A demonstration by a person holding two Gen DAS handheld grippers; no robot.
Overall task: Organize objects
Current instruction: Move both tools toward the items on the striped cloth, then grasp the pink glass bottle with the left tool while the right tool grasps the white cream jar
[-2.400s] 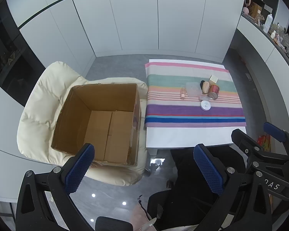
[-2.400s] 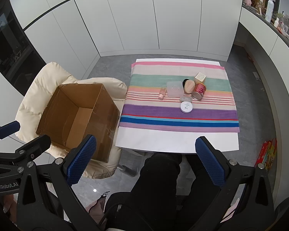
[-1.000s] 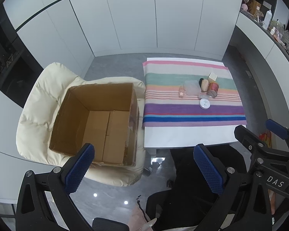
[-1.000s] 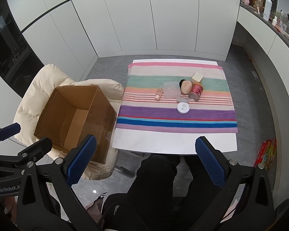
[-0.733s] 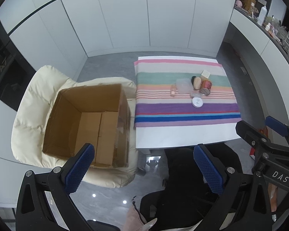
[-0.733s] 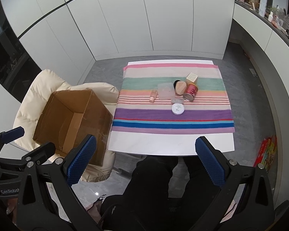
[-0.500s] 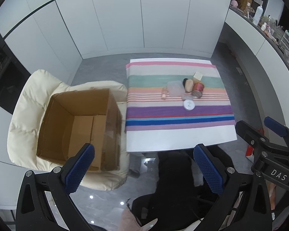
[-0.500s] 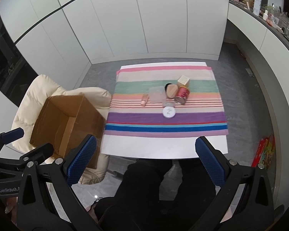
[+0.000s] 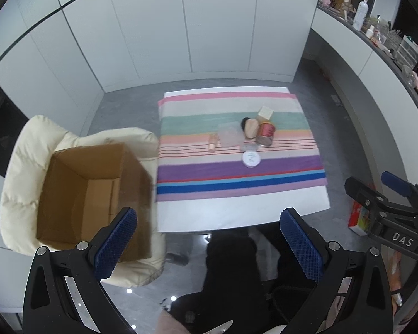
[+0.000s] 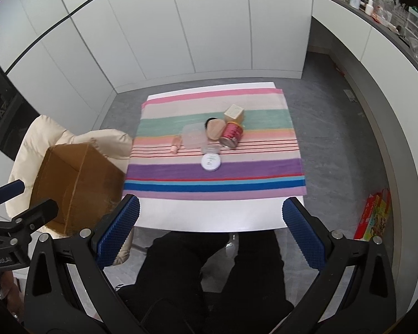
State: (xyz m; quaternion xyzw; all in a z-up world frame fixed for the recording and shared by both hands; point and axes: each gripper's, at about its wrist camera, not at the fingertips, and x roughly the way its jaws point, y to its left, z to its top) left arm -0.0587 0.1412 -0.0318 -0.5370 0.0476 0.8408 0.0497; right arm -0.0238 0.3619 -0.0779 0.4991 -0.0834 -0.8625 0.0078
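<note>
Black-framed left gripper (image 9: 207, 242) and right gripper (image 10: 210, 229), each with two blue cross-hatched pads (image 10: 119, 229), silver screws, white "DAS" lettering on the right one's side; black trousers (image 10: 209, 272) on the person.

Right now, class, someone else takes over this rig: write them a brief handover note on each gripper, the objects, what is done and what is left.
Left gripper: open, empty, held high.
Right gripper: open, empty, above the table's near edge.
Small items, among them the red can, white round jar and pink bottle, sit clustered on the striped cloth.
Cardboard box sits open on the cream chair, nothing visible inside.
Done: nothing.
Left: probably moving every item into the box.
</note>
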